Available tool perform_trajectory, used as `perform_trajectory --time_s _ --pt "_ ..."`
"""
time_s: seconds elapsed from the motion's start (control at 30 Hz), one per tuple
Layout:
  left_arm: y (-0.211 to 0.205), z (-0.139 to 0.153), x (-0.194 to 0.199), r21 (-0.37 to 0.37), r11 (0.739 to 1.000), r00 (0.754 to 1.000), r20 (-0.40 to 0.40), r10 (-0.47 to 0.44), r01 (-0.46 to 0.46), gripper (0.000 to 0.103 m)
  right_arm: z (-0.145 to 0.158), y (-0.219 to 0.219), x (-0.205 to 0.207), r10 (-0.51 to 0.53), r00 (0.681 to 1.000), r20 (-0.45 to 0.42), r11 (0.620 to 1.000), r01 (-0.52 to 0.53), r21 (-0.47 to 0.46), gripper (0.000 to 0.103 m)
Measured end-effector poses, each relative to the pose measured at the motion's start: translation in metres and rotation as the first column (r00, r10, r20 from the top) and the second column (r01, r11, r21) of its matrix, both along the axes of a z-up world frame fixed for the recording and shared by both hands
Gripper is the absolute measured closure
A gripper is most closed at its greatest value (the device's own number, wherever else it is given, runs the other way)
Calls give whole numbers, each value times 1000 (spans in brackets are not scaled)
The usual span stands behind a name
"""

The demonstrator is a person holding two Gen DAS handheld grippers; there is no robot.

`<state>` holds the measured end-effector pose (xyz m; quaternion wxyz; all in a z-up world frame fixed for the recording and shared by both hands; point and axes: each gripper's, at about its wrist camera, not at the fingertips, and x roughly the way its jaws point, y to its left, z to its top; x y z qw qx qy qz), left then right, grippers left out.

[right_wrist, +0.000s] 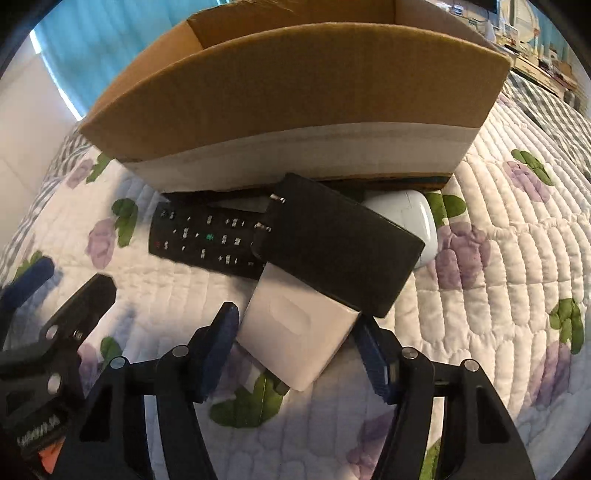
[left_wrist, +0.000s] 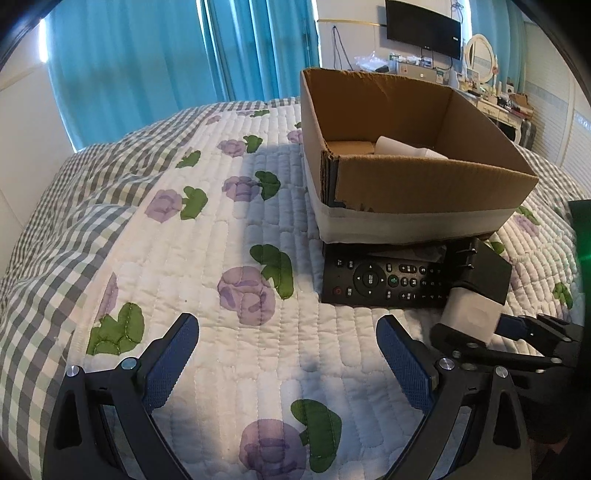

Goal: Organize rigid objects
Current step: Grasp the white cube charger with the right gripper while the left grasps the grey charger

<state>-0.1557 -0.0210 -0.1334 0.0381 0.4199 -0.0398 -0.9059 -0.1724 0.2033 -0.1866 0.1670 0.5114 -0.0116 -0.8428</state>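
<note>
A cardboard box point(left_wrist: 436, 184) point(right_wrist: 295, 92) stands on the quilted bed. In front of it lies a black remote point(left_wrist: 380, 280) point(right_wrist: 207, 236). A black and white power adapter point(right_wrist: 325, 273) point(left_wrist: 476, 291) lies partly on the remote. A white case point(right_wrist: 410, 221) sits behind the adapter by the box. My right gripper point(right_wrist: 295, 343) has its jaws around the adapter's white end, close to its sides; I cannot tell if they grip it. My left gripper point(left_wrist: 288, 354) is open and empty over the quilt, left of the remote.
A white object point(left_wrist: 406, 147) lies inside the box. Blue curtains point(left_wrist: 166, 55) hang behind the bed. A desk with a monitor point(left_wrist: 424, 29) and clutter stands at the far right. The quilt point(left_wrist: 221, 240) stretches to the left.
</note>
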Motion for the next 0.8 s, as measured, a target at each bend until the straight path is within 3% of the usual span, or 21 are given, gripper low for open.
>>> perform_trajectory --time_s 0.13,0.47,0.8 --pt "2 0 1 -9 1000 1000 2 -7 8 4 6 14 14 8 1000 12 999 -8 -32 43" --pt "29 1 4 -18 996 996 28 -88 89 4 40 43 35 55 997 -53 996 -52 68 48" --pt "80 -13 -4 64 981 977 101 -189 183 4 66 83 -1 72 993 -90 975 -52 214 48"
